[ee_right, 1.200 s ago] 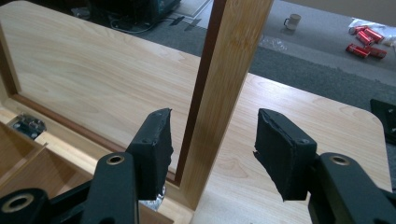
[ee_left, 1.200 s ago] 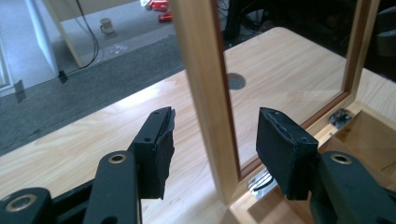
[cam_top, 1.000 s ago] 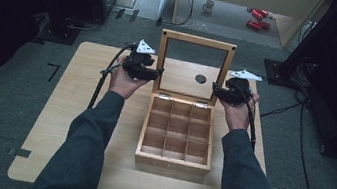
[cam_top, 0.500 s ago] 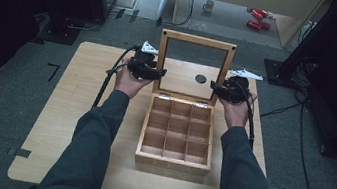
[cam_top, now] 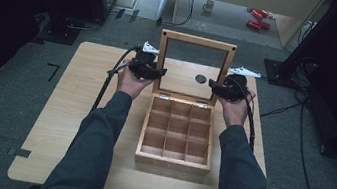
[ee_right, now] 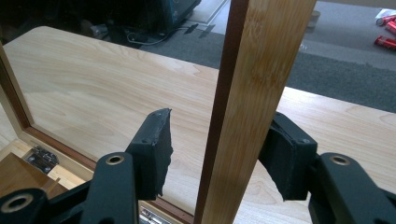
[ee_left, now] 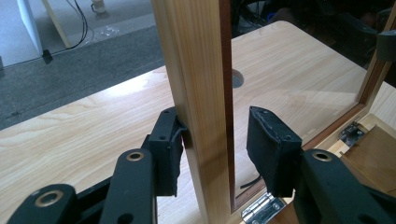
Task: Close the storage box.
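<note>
Nine-compartment wooden box (cam_top: 175, 146), lid (cam_top: 198, 41) upright

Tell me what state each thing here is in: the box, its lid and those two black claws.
Wooden box: open, compartments empty.
Lid: raised upright on its hinges.
Left gripper: jaws just closing around the lid's side rail, one pad touching.
Right gripper: straddling the other rail, inner pad apart.

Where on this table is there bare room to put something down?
The widest free patch of the table lies left of the wooden box, beyond the left sleeve. A narrow strip runs along the near edge before the box. Behind the raised lid a bare band remains. It is crowded at the lid, where the left gripper and right gripper straddle its side rails.
</note>
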`<state>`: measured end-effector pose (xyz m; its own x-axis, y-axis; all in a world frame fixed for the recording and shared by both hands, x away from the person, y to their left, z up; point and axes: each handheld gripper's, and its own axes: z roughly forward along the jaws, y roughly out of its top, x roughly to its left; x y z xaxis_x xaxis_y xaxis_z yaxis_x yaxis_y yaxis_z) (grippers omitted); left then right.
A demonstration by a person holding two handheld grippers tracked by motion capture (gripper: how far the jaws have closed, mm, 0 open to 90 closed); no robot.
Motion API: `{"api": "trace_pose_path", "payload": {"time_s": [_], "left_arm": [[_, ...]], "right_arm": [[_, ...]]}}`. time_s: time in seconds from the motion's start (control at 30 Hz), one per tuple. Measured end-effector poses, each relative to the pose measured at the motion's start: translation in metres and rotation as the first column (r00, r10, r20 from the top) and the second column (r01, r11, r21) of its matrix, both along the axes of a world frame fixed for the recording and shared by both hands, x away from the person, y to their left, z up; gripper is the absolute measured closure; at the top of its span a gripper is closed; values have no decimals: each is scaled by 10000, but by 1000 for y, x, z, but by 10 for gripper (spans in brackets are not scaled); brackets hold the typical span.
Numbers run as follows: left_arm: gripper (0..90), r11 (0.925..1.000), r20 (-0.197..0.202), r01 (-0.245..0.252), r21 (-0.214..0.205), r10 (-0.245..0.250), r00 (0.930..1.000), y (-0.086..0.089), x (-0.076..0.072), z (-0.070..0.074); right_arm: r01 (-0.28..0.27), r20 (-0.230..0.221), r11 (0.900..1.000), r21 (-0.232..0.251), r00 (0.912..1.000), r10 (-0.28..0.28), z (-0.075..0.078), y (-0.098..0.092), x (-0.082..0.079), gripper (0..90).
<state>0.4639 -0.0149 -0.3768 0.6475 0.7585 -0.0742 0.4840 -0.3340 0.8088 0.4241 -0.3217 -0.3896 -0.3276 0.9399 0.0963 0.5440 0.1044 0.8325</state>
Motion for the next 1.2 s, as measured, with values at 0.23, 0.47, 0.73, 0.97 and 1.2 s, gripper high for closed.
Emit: {"api": "trace_pose_path", "payload": {"time_s": [0.23, 0.47, 0.73, 0.97, 1.2], "left_arm": [[618, 9996, 283, -224, -175, 229, 9993, 2, -9, 0], [634, 9996, 610, -171, -222, 184, 9980, 5, -21, 0], [639, 9993, 870, -94, -371, 126, 9961, 8, -34, 0], [649, 9998, 1056, -16, -188, 35, 9944, 9, -42, 0], [658, 10000, 1146, -11, -49, 16, 9934, 9, -47, 1]], "right_arm": [[-101, 173, 9999, -34, 9998, 102, 1, -1, -6, 470], [-336, 354, 9993, -155, 9988, 341, 4, -2, -15, 483], [-454, 397, 9974, -566, 9981, 477, 10, 1, -27, 468], [-581, 820, 9976, -367, 9948, 610, 15, -6, -43, 478], [-674, 1155, 9962, -558, 9906, 735, 26, -12, -59, 564]]}}
